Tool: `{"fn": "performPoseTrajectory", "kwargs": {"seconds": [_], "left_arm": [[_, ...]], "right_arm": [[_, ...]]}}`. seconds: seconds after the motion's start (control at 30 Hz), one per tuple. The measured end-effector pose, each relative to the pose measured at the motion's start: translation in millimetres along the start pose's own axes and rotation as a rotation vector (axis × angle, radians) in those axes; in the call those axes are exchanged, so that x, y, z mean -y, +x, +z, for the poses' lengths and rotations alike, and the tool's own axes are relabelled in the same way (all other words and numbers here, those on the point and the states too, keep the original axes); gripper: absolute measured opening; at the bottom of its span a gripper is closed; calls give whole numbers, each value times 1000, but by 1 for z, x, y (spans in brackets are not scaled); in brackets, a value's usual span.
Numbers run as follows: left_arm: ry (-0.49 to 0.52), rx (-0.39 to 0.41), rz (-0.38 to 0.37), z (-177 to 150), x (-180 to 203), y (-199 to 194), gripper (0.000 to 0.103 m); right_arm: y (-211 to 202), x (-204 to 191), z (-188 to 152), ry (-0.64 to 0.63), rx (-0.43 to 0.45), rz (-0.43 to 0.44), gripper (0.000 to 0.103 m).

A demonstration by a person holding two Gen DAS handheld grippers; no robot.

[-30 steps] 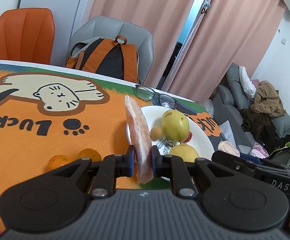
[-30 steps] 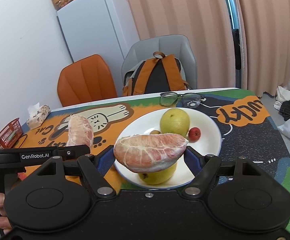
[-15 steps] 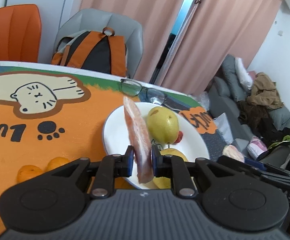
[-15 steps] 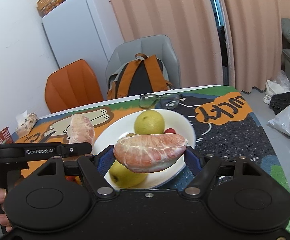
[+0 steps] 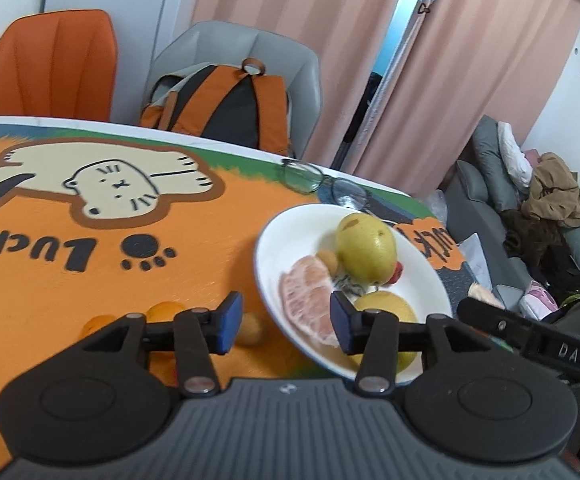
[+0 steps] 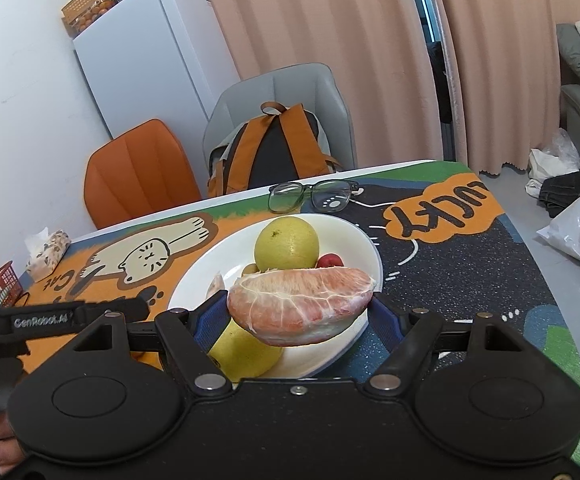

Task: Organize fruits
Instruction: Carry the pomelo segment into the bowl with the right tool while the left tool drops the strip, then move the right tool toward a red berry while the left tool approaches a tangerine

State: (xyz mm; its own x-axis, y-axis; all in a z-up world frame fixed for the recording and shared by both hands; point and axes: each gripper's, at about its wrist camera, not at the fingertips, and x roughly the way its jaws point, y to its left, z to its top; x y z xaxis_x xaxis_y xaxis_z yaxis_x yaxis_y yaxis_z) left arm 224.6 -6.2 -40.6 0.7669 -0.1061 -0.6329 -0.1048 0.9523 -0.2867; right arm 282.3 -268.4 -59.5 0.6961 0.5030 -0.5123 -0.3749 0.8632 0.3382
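1. Since a second ago: left gripper [image 5: 286, 322] spread wide, pomelo wedge let go, no longer pinched upright between the blue pads [image 5: 229, 322].
2. That released pomelo segment [image 5: 309, 300] now flat on the white plate [image 5: 268, 240], on the plate's near-left side, just beside a small tan fruit [image 5: 327, 259].
3. Left jaws empty, poised above the plate's near rim; right-hand pad in front of the segment's end, contact impossible to judge.
4. Also on the plate: one big yellow-green fruit [image 5: 365, 250] at the back, a second yellow fruit [image 5: 385, 312] at the front, a small red fruit [image 5: 397, 271] tucked behind them on the right.
5. Off the plate, on the orange cat-print tablecloth [image 5: 90, 208]: small orange fruits [image 5: 162, 312] and one brownish round fruit [image 5: 252, 330], near the left finger.
6. Right gripper [image 6: 297, 314] clamped on a second pomelo segment [image 6: 299, 306], held lengthwise, flat edge up, curved belly down, raised above the front of the plate [image 6: 353, 232].
7. Grip on that segment as firm as before, no shift within the jaws.
8. From the right wrist view: released wedge [image 6: 216, 284] partly visible, peeking out behind the held one.
9. Eyeglasses [image 6: 313, 196] on the table beyond the plate, apart from it.
10. Backpack [image 6: 274, 148] on the grey chair [image 6: 321, 84], orange chair [image 6: 138, 168] beside it, white fridge [image 6: 150, 60] behind.
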Motion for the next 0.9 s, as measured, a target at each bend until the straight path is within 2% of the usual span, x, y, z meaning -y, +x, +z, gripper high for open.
{"fn": "performPoseTrajectory", "kwargs": {"seconds": [0.1,0.4,0.47,0.63,0.9], "left_arm": [[-14,7,20,-1,-8,-6,50],[-52,37,80,-2,-32,-22,72],[-65,35,93,-2,-38,-23,73],[-88,27,118,-5,-51,-25,75],[-124,16,158,-11,-70,-31,77]], "right_arm": [[2,-2,2,1,2,2,74],[11,-7,9,9,3,-4,74],[14,-10,10,7,-1,-8,75],[17,-15,9,15,-8,-10,88],[16,-35,2,-12,-20,13,95]]}}
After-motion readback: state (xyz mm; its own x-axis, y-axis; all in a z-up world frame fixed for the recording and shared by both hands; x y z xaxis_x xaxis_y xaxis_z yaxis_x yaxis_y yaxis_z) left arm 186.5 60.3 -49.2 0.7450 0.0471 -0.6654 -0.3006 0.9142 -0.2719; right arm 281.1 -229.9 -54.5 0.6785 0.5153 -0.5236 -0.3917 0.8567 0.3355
